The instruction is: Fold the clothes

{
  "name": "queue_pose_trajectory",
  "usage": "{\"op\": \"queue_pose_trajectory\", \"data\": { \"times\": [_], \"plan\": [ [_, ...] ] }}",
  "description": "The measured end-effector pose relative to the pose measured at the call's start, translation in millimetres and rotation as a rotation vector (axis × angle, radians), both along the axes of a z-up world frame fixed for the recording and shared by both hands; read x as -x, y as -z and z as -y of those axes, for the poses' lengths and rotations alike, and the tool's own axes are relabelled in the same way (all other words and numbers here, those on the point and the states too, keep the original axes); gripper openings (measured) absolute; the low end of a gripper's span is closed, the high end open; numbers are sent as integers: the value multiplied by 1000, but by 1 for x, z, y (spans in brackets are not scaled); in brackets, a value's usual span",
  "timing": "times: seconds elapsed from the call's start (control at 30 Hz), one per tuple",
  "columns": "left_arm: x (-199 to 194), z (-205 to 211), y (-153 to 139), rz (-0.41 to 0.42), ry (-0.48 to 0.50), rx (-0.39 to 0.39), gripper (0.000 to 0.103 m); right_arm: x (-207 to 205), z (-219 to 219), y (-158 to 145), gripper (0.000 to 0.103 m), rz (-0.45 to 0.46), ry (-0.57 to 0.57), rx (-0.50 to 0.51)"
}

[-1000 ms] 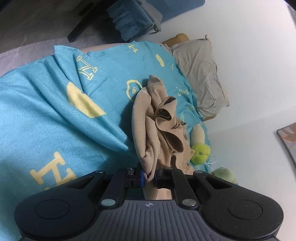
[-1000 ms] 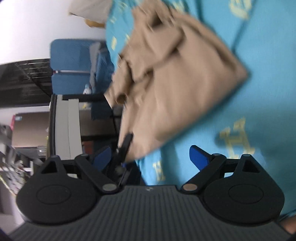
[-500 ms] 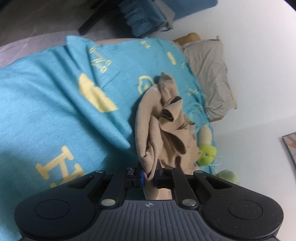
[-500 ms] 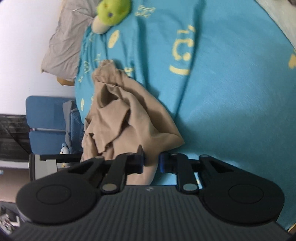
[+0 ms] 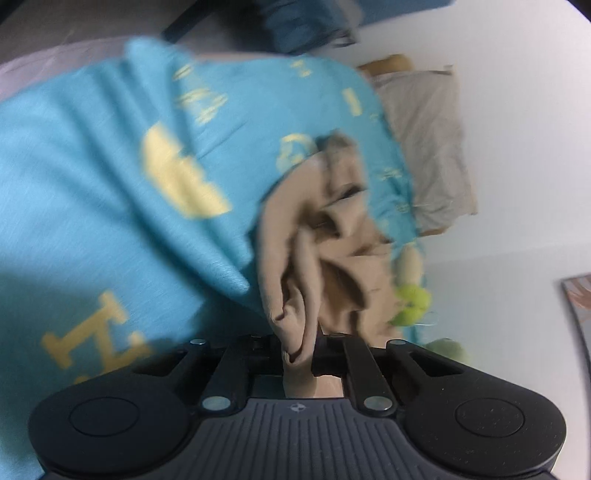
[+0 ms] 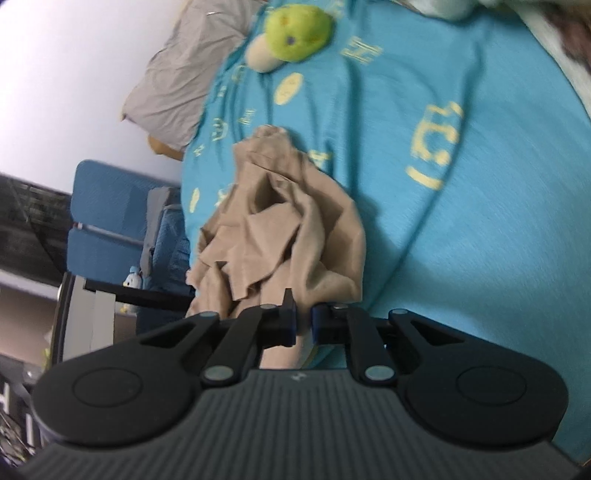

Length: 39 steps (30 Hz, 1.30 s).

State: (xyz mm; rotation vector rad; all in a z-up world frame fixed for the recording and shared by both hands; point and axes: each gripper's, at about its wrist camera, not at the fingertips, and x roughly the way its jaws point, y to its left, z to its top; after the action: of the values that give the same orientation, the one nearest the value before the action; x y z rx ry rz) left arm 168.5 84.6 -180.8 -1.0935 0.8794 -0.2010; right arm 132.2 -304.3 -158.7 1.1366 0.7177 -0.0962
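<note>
1. Left gripper (image 5: 297, 354): I have its fingers clenched on a bunched edge of the tan garment (image 5: 325, 258). The cloth rises out of the narrow gap between them and runs forward in deep, loose folds. This view is blurred, so I cannot tell which part of the garment is pinched.

2. Tan garment, centre of both views: it lies crumpled in a heap on the blue bedspread (image 5: 92, 177), which is printed with yellow letters and shapes. It is neither spread flat nor squared into a folded stack. Its far end points toward the grey pillow (image 5: 424, 147) at the head of the bed.

3. Right gripper (image 6: 303, 325): its fingers are likewise clamped on the near edge of the garment (image 6: 280, 236), with cloth passing between them and hanging below. The rest of the heap sits on the bedspread (image 6: 480, 221) just ahead of them.

4. Surroundings, right view: a green plush toy (image 6: 295, 33) rests near the pillow (image 6: 177, 85), well apart from the garment. A blue chair (image 6: 107, 221) stands beside the bed.

5. Step in hand, as I judge it: both grippers hold one bunched garment at two points, which suits lifting and drawing it apart to find its shape.

6. Next move, as I judge it: it calls for separating my two grips until the cloth hangs or lies open, keeping both pinches firm, since slack fabric of this kind slips and re-bunches easily.
</note>
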Motion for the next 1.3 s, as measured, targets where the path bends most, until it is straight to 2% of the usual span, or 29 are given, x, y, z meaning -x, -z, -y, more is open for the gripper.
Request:
{"op": "queue_pose_trajectory", "data": {
  "times": [0.17,0.23,0.47,0.57,0.6,0.63,0.73,0.87,0.97,1.03,1.07,1.1,1.13,1.17,1.23,1.3],
  "plan": [
    [23,2,-39,64,13,2,9,12,2,-36,10,88,12,12],
    [40,3,-53,79,33,1,9,29,1,-51,9,115,17,34],
    [126,10,-94,73,98,-5,9,111,3,-86,9,160,35,74],
    [162,6,-114,121,68,-50,8,134,7,-100,6,185,45,116],
    [168,3,-121,142,53,-68,7,141,8,-104,5,193,49,130],
    [169,0,-126,160,38,-79,0,149,9,-109,5,202,52,144],
    [166,-8,-138,180,4,-100,0,169,13,-122,5,223,61,183],
    [167,-17,-136,147,0,-136,0,157,12,-113,5,175,35,177],
    [166,-18,-117,37,16,-164,15,146,5,-93,8,90,-15,155],
    [169,-17,-98,-39,48,-180,33,139,0,-79,8,39,-46,127],
    [169,-15,-88,-75,73,-183,37,136,-3,-73,9,9,-65,116],
    [168,-11,-81,-112,101,-189,49,132,-6,-69,11,-20,-87,118],
    [165,-5,-75,-148,132,-203,51,129,-9,-66,20,-45,-105,122],
    [162,2,-71,-172,158,-229,51,126,-12,-65,44,-55,-112,133],
    [157,13,-67,-212,186,-273,54,120,-17,-64,78,-76,-126,157],
    [149,21,-63,-259,210,-293,61,119,-21,-64,77,-88,-125,167]
  ]
}}
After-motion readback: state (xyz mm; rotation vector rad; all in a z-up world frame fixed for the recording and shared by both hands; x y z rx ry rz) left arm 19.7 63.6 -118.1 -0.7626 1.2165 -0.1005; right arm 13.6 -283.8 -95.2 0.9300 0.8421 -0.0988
